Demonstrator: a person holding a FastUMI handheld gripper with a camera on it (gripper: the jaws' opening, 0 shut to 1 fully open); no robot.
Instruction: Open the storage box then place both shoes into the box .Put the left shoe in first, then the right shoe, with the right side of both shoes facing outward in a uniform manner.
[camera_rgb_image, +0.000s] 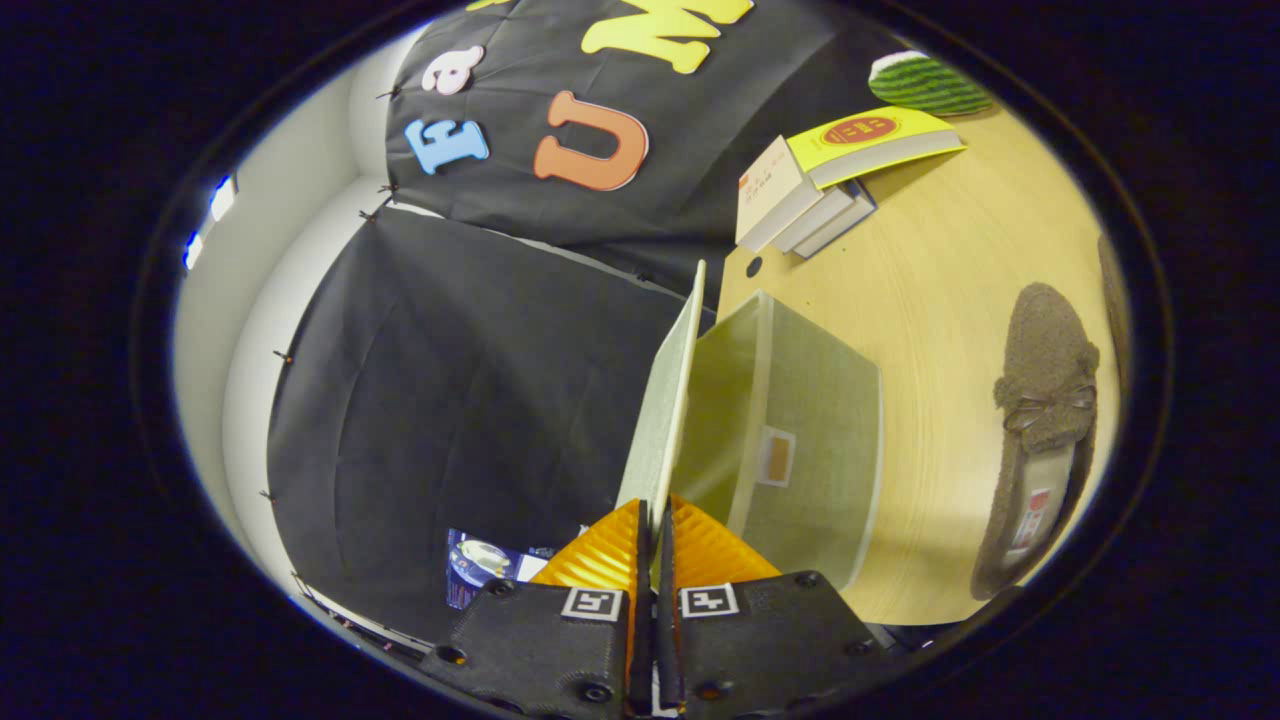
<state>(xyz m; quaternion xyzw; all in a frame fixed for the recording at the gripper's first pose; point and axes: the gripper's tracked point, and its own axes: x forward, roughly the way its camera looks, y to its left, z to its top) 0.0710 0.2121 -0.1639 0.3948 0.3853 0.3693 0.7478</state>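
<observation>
Pale green fabric storage box sits on light wooden table, just ahead of fingers; its flat hinged lid stands raised on edge. Gripper fingers pressed nearly together, pinching lid's near edge — opening step in hand, judged nearly complete. Brown fuzzy slipper with bow lies beside box, apart from it. Next move likely calls for releasing lid so it stays open, then fetching left shoe — which shoe this is, cannot tell. Beyond box: stack of books, striped green watermelon-slice toy.
</observation>
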